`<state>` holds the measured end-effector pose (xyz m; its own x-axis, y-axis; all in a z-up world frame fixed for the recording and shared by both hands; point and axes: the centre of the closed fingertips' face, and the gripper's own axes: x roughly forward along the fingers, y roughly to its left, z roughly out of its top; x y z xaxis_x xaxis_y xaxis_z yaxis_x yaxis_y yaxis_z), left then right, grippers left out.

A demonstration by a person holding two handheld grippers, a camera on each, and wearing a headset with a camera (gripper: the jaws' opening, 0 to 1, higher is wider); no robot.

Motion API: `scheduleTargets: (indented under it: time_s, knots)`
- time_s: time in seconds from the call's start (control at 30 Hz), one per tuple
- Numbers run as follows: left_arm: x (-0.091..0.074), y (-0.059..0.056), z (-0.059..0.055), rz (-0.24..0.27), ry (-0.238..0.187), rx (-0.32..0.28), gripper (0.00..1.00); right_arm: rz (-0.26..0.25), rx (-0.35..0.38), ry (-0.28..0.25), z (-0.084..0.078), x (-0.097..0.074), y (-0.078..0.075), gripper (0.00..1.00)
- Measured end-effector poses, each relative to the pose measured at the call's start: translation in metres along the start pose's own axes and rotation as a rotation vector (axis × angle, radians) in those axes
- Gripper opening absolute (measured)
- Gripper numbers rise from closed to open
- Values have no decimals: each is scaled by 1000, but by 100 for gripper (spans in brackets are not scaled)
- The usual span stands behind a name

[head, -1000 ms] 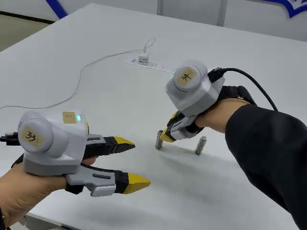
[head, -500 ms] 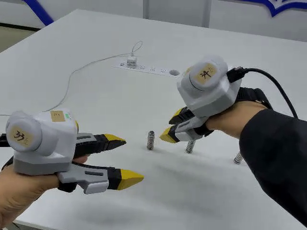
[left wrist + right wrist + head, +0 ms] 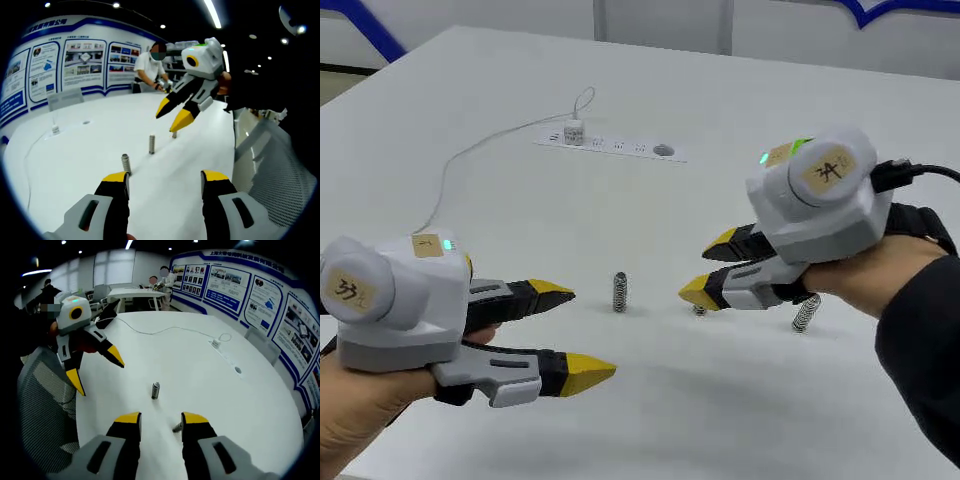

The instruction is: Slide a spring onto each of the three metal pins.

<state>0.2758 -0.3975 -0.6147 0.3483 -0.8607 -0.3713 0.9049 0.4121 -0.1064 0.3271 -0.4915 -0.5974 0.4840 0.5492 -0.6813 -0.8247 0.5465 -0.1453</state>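
Left hand-held gripper (image 3: 570,332) is hanging well left of the middle spring (image 3: 700,311), jaws spread wide, carrying nothing, same as a second ago. Left spring (image 3: 620,291) is standing upright on the surface (image 3: 520,220), near the middle spring on its left.

The change is on the right. A second ago the right hand-held gripper (image 3: 708,268) was down among the springs. Now it's lifting and backing off rightward, jaws parted, empty. Its lower tip is hovering just above the middle spring and partly covering it. That's uncovering the right spring (image 3: 806,312), which is leaning, right of the middle spring.

So I'm counting three springs standing and nothing in hand. I'm reading that as all three on their pins and the task about finished. The pins are hidden inside the coils, so I can't confirm seating. The leaning one is worth a check.
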Motion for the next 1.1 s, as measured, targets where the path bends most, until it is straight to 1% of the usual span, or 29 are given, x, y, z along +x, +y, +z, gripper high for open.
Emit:
scheduleTargets:
  time_s: [0.17, 0.27, 0.37, 0.47, 0.57, 0.7, 0.83, 0.97, 1.1]
  knots:
    - [-1, 0, 1, 1, -2, 0, 60, -35, 16, -39, -5, -18, -8, 36]
    - [-1, -1, 1, 2, -1, 0, 60, -54, 25, -51, -12, -28, -12, 38]
    - [-2, 0, 2, 3, 0, 1, 60, -76, 54, -77, -18, -41, -18, 40]
    - [-3, 0, 2, 5, -1, 0, 60, -104, 63, -94, -24, -52, -24, 41]
    - [-3, 0, 2, 4, 0, 1, 60, -124, 75, -107, -31, -60, -29, 43]
    - [-3, -1, 2, 4, 4, 2, 61, -149, 98, -106, -45, -68, -35, 45]
    - [-3, -1, 1, 5, 7, 1, 61, -164, 125, -119, -57, -75, -39, 47]
    - [-3, 0, -3, 6, 15, -4, 61, -177, 143, -112, -73, -80, -41, 51]
    - [-3, -1, -5, 4, 20, -5, 61, -179, 160, -120, -85, -83, -41, 53]
